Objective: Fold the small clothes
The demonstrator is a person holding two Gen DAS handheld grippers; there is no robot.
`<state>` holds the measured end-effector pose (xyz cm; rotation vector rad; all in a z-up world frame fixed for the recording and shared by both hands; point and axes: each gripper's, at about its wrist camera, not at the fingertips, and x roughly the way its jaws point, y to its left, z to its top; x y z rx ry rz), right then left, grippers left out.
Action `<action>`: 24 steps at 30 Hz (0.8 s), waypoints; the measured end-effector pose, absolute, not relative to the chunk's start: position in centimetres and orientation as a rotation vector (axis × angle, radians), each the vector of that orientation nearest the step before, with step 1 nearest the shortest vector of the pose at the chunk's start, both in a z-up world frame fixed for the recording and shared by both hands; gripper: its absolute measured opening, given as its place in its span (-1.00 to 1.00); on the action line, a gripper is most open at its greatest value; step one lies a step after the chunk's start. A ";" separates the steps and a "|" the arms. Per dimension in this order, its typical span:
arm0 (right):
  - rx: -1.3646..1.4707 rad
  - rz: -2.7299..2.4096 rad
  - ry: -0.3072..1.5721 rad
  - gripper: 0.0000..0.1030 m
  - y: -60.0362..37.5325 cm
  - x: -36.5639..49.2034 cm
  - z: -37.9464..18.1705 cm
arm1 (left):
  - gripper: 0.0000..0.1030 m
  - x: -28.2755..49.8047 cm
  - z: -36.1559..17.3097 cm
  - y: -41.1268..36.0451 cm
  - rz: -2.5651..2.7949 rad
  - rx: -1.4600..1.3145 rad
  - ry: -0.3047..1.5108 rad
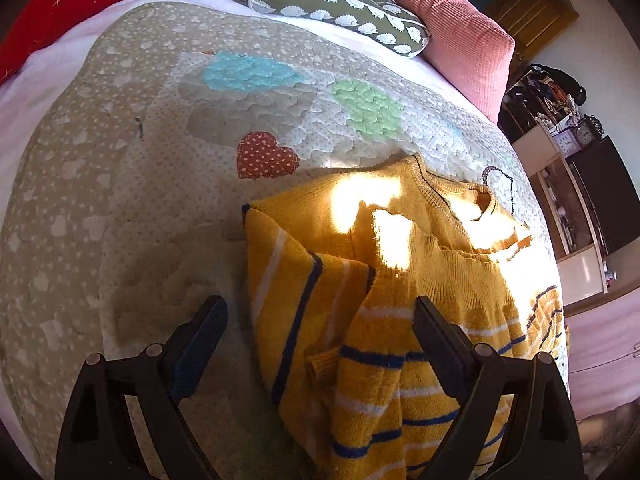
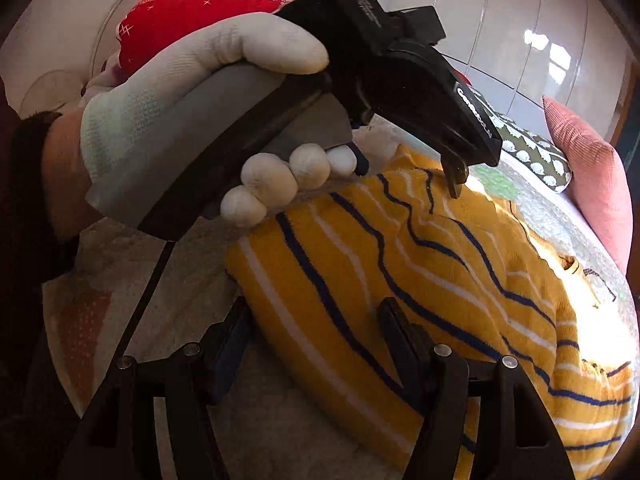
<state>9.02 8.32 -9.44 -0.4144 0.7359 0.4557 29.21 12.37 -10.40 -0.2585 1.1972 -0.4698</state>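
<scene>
The yellow sweater point(image 1: 400, 312) with blue and white stripes lay partly folded on the quilt point(image 1: 120, 184) covering the bed, its collar turned toward the pillows and a patch of sun across its upper half. The left gripper point(image 1: 320, 320) hung over the sweater's near edge, jaws spread wide and holding nothing. The right gripper point(image 2: 312, 332) sat low at the striped hem, jaws likewise apart, one finger resting on the knit. A white-gloved hand point(image 2: 192, 112) clasped the left gripper's handle. A hedgehog-print cushion point(image 1: 320, 0) and a pink pillow point(image 1: 452, 32) lay beyond.
</scene>
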 end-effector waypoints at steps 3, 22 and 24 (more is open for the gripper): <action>-0.478 0.425 0.715 0.34 9.5 9.6 -10.1 | -0.39 29.7 -10.7 12.1 -0.526 -0.278 1.226; -0.019 0.331 0.523 -0.83 -7.7 7.3 -0.8 | -0.78 27.7 1.1 -2.4 -0.528 -0.187 1.114; 0.040 0.288 0.510 -0.83 -11.2 6.7 -0.2 | -0.78 27.4 1.6 -6.7 -0.559 -0.137 1.114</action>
